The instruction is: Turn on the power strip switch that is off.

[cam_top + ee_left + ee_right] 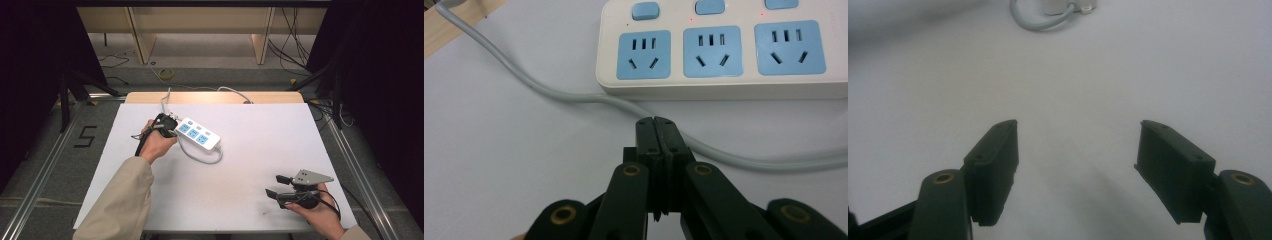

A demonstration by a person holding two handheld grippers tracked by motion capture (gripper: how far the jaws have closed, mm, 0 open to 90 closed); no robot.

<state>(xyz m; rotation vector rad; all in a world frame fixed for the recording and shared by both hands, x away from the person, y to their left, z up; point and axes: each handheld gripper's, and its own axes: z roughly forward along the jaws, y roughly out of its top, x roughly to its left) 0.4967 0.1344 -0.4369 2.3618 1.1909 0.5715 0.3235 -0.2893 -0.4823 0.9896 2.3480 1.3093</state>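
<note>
Left gripper view showed the left claw pinched shut, empty, just before the power strip; pressing a switch squarely seemed wise. The right claw gaped wide, well apart.

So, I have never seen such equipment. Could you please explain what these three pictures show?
A person sits at a white table holding a tool in each hand. One picture looks down from above; the other two come from cameras riding on each tool. The left hand-held gripper has its jaws shut, holding nothing, just in front of a white power strip with blue sockets and a grey cord. The right hand-held gripper is open over bare table, near the person.
</note>
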